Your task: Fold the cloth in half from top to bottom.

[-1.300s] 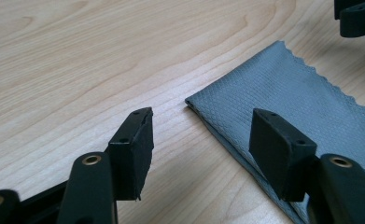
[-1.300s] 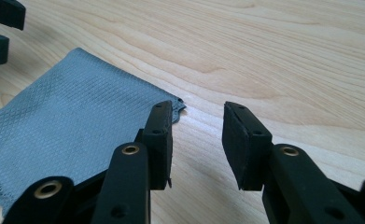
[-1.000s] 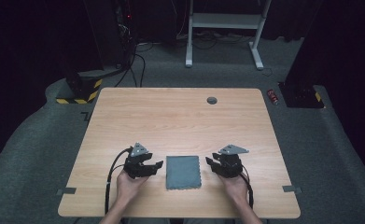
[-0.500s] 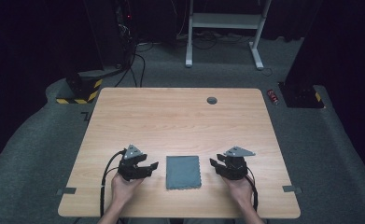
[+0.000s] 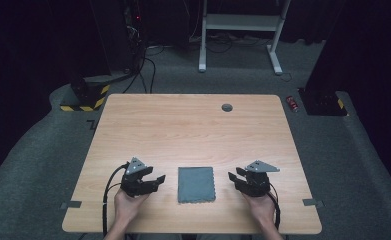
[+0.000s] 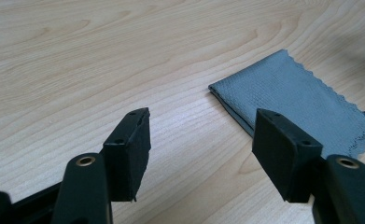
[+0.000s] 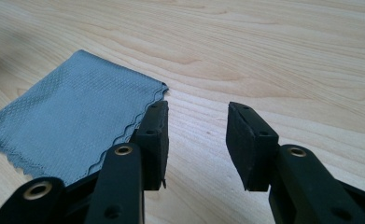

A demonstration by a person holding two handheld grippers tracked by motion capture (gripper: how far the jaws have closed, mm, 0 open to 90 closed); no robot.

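Near the six o'clock edge of the bench point(image 5: 193, 125), a grey cloth point(image 5: 196, 184) lies flat, folded into a neat rectangle with a scalloped hem along one side, and you have one set of tongs on either flank of it. Your left tongs point(image 5: 155, 181) sit at the cloth's nine o'clock, pointing toward it, jaws well apart with nothing but bare wood between them; in the left gripper view the cloth point(image 6: 294, 105) lies just beyond the tips at about two o'clock, its folded edge facing you and clear of the pads. Your right tongs point(image 5: 234, 178) sit at the cloth's three o'clock, jaws also apart though narrower, and empty; in the right gripper view the cloth point(image 7: 73, 112) lies off at ten o'clock, its scalloped corner just beside the nearer jaw, and whether they touch is not clear from that angle. Neither set grips anything, so by my reading the handling of the cloth is not yet begun at this moment: it rests undisturbed with no corner lifted. What is left looks like everything, namely bringing a jaw under or over an edge, pinching it, and then unfolding, folding further or moving it. A small dark disc point(image 5: 226, 107) sits far off at twelve o'clock, untouched.
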